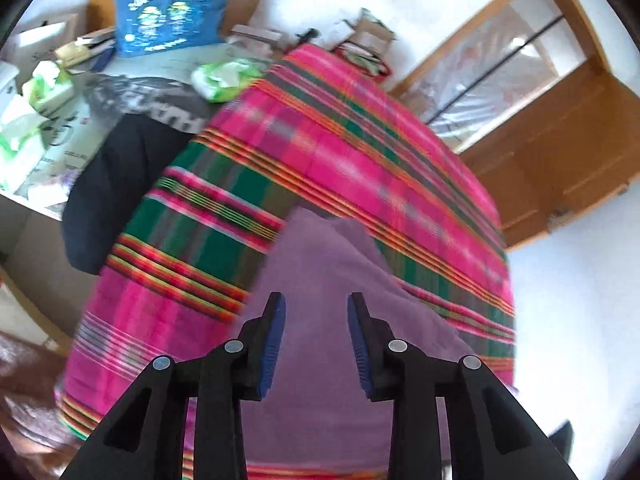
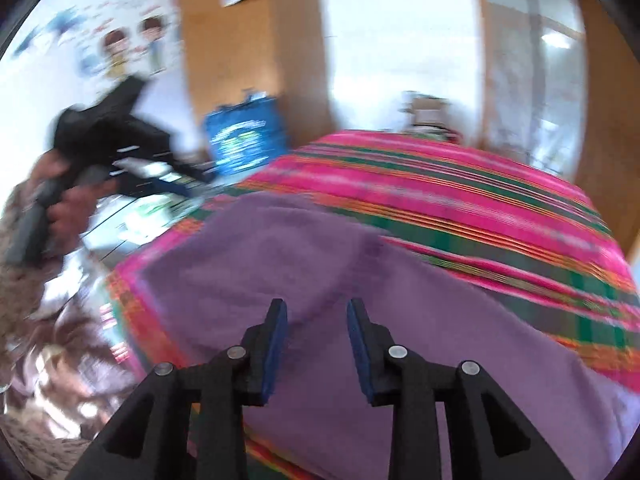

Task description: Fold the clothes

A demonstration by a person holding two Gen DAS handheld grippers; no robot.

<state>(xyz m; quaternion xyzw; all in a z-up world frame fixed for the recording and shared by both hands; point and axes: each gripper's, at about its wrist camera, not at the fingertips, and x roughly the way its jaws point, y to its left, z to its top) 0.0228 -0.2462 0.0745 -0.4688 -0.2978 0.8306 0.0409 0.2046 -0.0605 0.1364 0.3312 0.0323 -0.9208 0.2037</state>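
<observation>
A purple garment (image 1: 320,280) lies spread on a pink, green and orange striped cloth (image 1: 328,148) that covers the work surface. My left gripper (image 1: 316,304) hovers over the garment with its blue-padded fingers apart and nothing between them. In the right wrist view the same purple garment (image 2: 360,280) fills the lower half on the striped cloth (image 2: 460,200). My right gripper (image 2: 316,308) stands open above it, holding nothing. The left gripper (image 2: 192,176) shows at the left of that view, blurred, held by a hand (image 2: 64,208).
A dark garment (image 1: 116,184) and a grey printed one (image 1: 152,96) lie left of the striped cloth. A blue bag (image 1: 168,12), green-white packets (image 1: 224,76) and boxes (image 1: 368,32) crowd the far side. Wooden door and cabinet (image 1: 540,140) stand to the right.
</observation>
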